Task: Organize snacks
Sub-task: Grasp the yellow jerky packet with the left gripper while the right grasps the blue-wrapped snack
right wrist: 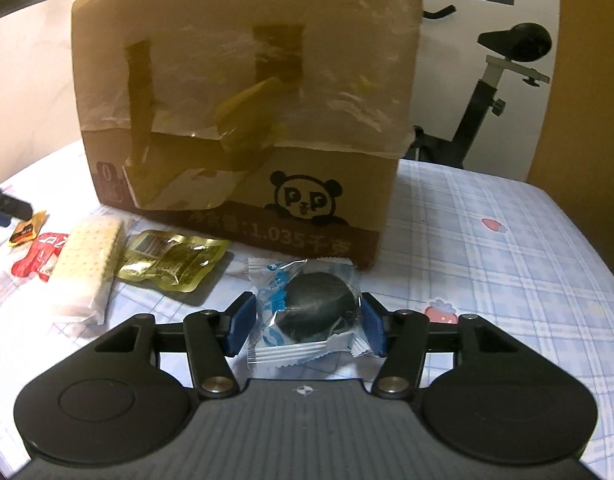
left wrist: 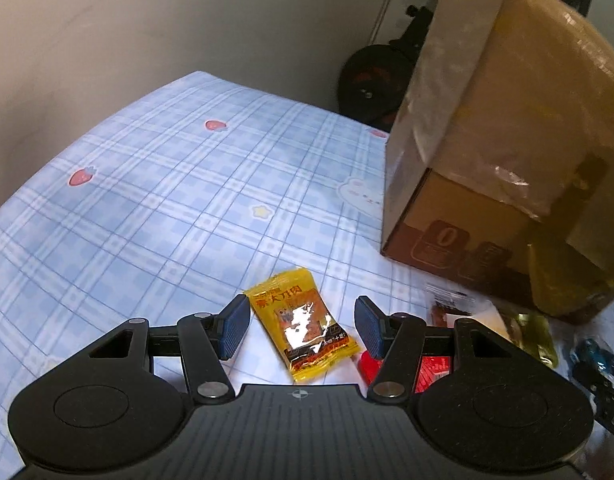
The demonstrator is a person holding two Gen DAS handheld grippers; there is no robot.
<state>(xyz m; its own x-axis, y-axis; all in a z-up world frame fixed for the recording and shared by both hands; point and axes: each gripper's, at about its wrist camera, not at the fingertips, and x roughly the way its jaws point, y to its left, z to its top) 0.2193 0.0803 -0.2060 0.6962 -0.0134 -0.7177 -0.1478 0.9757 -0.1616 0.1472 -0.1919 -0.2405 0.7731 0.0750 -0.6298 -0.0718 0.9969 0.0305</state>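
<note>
Gripping a clear-wrapped dark round cookie (right wrist: 311, 312) near the "1.035" panda box (right wrist: 243, 120), the right gripper (right wrist: 307, 322) contrasts with the left gripper (left wrist: 303, 326), parted around an untouched yellow packet (left wrist: 303, 326).

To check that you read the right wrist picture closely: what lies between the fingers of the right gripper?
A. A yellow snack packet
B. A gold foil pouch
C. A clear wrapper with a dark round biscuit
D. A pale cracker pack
C: in the right wrist view the clear, blue-printed wrapper with the dark round biscuit sits between the blue fingers of the right gripper, in front of the cardboard box.
</note>
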